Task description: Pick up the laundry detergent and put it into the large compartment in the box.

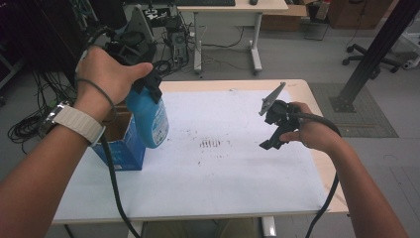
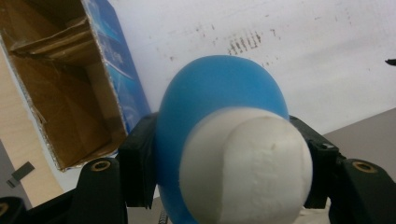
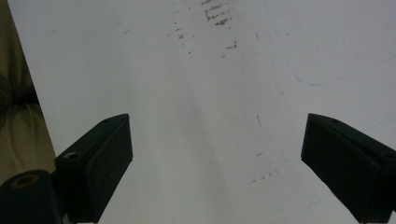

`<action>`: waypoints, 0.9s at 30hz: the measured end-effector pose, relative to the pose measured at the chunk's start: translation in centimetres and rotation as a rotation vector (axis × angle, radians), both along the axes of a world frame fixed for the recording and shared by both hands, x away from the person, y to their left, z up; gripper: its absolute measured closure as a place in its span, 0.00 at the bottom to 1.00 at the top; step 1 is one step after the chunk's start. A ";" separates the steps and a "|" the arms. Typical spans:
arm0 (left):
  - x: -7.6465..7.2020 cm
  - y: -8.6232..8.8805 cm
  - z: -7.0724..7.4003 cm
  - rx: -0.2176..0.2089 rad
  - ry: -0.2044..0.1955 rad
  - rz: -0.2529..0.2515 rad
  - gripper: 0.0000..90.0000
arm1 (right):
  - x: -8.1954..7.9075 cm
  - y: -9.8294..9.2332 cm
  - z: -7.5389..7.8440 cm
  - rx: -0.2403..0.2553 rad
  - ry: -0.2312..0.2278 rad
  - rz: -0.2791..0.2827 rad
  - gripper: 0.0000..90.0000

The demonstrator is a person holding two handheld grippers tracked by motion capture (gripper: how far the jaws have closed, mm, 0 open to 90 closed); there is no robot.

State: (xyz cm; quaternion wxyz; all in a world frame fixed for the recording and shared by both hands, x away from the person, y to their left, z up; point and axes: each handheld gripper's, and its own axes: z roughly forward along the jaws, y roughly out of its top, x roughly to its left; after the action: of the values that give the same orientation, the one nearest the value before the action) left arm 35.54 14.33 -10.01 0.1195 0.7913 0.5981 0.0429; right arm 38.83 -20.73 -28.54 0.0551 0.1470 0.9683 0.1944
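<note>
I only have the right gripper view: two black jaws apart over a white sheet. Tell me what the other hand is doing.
Observer: The left gripper is shut on a blue bottle, held up off the table.
Operator: Say which way the bottle hangs.
Observer: Its white cap points up at the left gripper's camera, and its body hangs down in the high view.
Operator: Report what is near it.
Observer: An open blue cardboard box stands on the left part of the table, just beside the bottle.
Operator: Tell me where my gripper sits.
Observer: The right gripper is held above the right part of the white sheet, well apart from the bottle.
</note>
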 end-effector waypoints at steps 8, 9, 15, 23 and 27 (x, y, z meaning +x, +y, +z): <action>0.4 0.9 0.8 -0.002 0.002 0.027 0.41 | 0.1 -0.1 0.0 -0.001 0.000 0.002 0.10; 0.4 1.0 1.0 -0.004 0.001 0.032 0.41 | 0.2 -0.1 0.0 -0.001 0.000 0.001 0.10; 0.7 1.7 1.4 -0.011 -0.005 0.055 0.41 | 0.3 -0.1 0.0 0.001 0.001 0.001 0.10; 0.9 2.6 1.8 -0.018 -0.003 0.083 0.41 | 0.4 -0.1 -0.1 0.000 0.002 0.001 0.10; 1.0 3.0 2.1 -0.020 -0.002 0.098 0.42 | 0.4 -0.1 -0.1 0.005 0.002 -0.002 0.10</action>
State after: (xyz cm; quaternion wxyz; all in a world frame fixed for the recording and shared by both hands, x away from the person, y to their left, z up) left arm 36.58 17.36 -7.94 0.1258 0.7596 0.6367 0.0434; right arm 39.28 -20.79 -28.62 0.0537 0.1481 0.9678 0.1965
